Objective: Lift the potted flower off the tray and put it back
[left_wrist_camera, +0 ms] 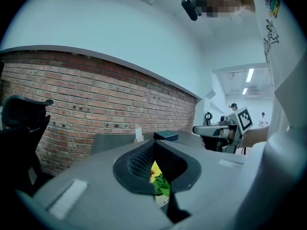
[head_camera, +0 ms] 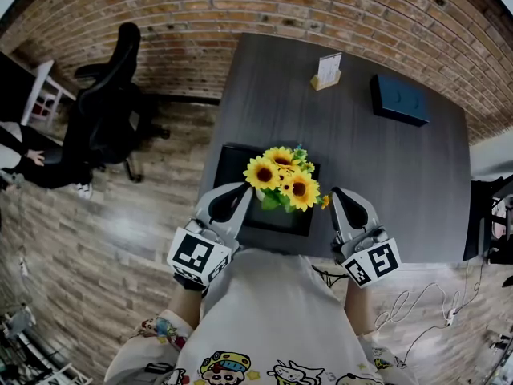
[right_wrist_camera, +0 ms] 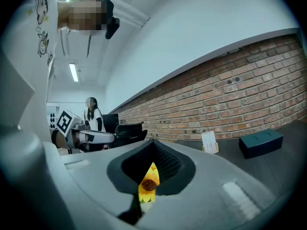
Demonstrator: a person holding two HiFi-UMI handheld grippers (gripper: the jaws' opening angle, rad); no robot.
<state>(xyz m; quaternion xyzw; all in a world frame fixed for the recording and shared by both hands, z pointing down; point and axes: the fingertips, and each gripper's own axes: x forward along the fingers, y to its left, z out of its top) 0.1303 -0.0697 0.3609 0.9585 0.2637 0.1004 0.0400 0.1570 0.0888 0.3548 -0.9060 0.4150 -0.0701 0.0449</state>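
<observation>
The potted flower, a bunch of yellow sunflowers with green leaves, stands on a black tray at the near edge of the dark grey table. Its blooms hide the pot from above. My left gripper sits just left of the flowers, jaws shut with nothing between them. My right gripper is just right of them, also shut and holding nothing. In the left gripper view, leaves and yellow petals show past the shut jaws. In the right gripper view one sunflower head shows the same way.
A small card stand and a dark blue box sit at the table's far side by the brick wall. A black office chair and a seated person are to the left. Cables lie on the floor at right.
</observation>
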